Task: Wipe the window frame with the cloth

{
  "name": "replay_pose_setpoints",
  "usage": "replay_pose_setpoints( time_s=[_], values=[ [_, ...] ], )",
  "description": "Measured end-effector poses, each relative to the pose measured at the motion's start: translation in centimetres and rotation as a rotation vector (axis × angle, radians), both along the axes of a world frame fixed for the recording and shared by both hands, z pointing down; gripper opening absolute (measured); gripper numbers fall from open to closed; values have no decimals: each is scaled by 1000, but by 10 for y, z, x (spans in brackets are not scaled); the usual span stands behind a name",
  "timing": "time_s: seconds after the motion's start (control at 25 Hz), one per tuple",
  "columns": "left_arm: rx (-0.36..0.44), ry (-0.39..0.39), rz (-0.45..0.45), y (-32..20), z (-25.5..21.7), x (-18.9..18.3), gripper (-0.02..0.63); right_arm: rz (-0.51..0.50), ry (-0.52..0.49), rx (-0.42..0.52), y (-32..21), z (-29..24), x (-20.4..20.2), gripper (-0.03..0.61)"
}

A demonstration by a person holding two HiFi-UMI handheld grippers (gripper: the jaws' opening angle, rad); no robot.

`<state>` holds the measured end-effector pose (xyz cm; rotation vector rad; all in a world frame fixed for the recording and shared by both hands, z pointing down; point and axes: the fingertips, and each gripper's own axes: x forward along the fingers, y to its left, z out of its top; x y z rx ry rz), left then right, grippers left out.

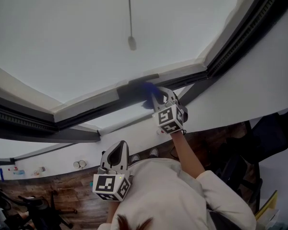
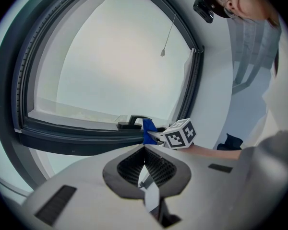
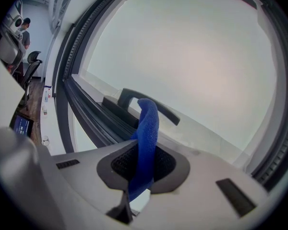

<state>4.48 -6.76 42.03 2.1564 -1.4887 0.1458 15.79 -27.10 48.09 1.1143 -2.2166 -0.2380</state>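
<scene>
I've got a pull cord (image 1: 131,41) hanging, wooden floor (image 1: 62,195) underneath (office chair (image 3: 32,59) and lit screen (image 3: 21,125) far off).

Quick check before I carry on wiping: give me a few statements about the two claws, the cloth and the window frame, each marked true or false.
1. The right claw is clamped on the blue cloth. True.
2. The left claw holds a second cloth. False: its jaws are together with nothing between them.
3. The cloth is up at the window frame, right next to the dark handle. True.
4. The left claw is pressed against the frame. False: it is held low in front of the person's chest, well clear of the frame.
</scene>
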Motion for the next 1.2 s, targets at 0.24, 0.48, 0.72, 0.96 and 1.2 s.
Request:
replay_pose_setpoints(
  time_s=[0.24, 0.48, 0.72, 0.96, 1.2],
  values=[
    [1, -10, 7, -3, 0, 7, 9, 15, -7, -4, -4, 0, 13, 46],
    [8, -20, -5, -6, -1, 12, 8, 3, -13, -9, -8, -1, 21, 46],
    [22, -32, -29, -10, -4, 17, 9, -19, -17, -12, -10, -1, 29, 46],
    [26, -38, -50, -10, -4, 27, 8, -43, -28, -16, -12, -2, 36, 46],
    [26, -43, -60, -10, -2, 40, 9, -52, -35, -15, -16, -1, 47, 46]
  ],
)
